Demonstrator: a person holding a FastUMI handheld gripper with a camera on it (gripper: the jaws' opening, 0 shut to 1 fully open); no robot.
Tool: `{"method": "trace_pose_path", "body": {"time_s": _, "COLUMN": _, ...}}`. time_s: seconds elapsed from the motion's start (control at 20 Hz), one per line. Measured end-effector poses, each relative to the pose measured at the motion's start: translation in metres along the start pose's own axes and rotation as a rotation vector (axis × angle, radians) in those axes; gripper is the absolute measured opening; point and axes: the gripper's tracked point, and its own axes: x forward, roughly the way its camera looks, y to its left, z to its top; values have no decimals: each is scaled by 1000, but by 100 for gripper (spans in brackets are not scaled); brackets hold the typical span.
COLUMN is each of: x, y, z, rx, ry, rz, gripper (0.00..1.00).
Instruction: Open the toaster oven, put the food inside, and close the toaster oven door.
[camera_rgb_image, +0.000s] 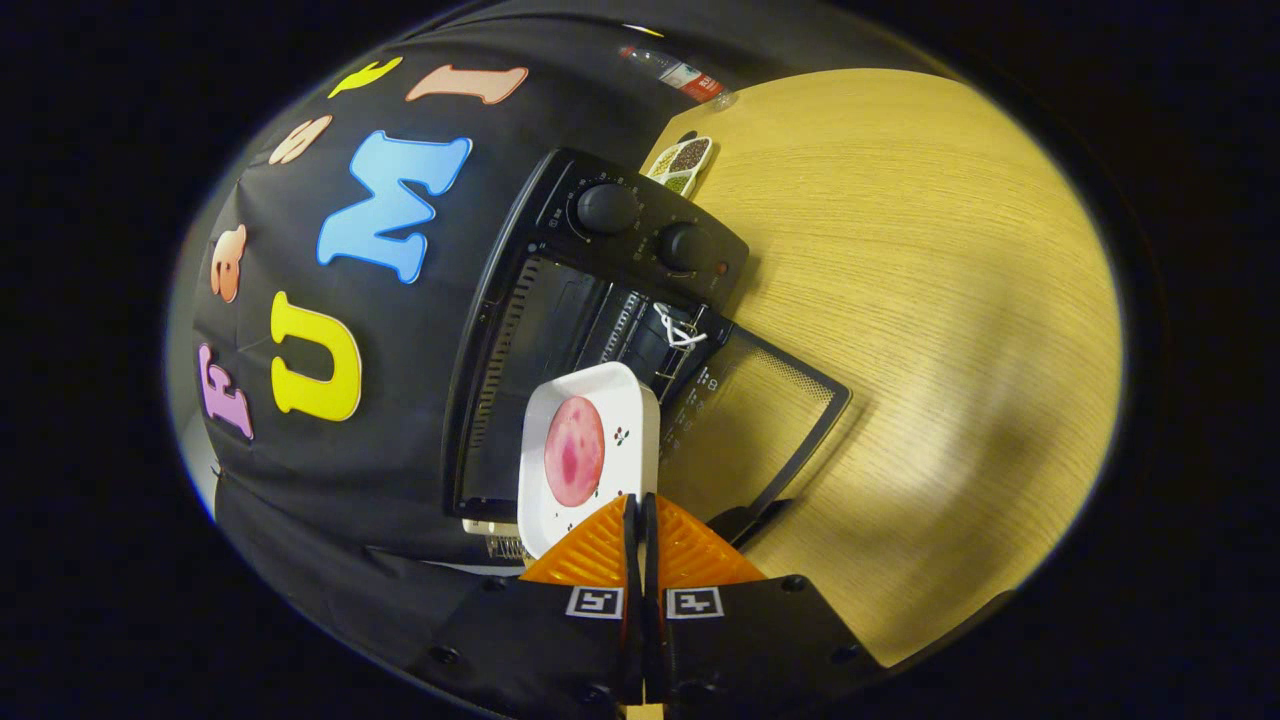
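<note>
STEP: load food | TONGS (640, 520): nearly closed, pinching the near rim of the white plate (590, 455) bearing a pink slice (574, 451) | WHERE: plate at the toaster oven (590, 330) mouth, door (760, 420) folded down onto tabletop (930, 300) | DO: keep your plate level, slide deep onto rack, clear door before letting go.

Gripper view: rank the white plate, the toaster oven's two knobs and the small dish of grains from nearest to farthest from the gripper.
1. White plate, pinched at its rim between the gripper fingers, held before the open oven.
2. Two knobs, beyond the plate on the toaster oven control panel.
3. Dish of grains, past the oven on the wooden table.
</note>
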Motion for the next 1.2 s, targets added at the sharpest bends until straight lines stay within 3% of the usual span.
{"method": "trace_pose_path", "body": {"time_s": 0.7, "x": 81, "y": 31, "z": 15, "rx": 219, "ry": -162, "rz": -5, "gripper": 2}}
{"method": "trace_pose_path", "body": {"time_s": 1.2, "x": 100, "y": 40, "z": 23, "rx": 222, "ry": -215, "rz": -25, "gripper": 4}}
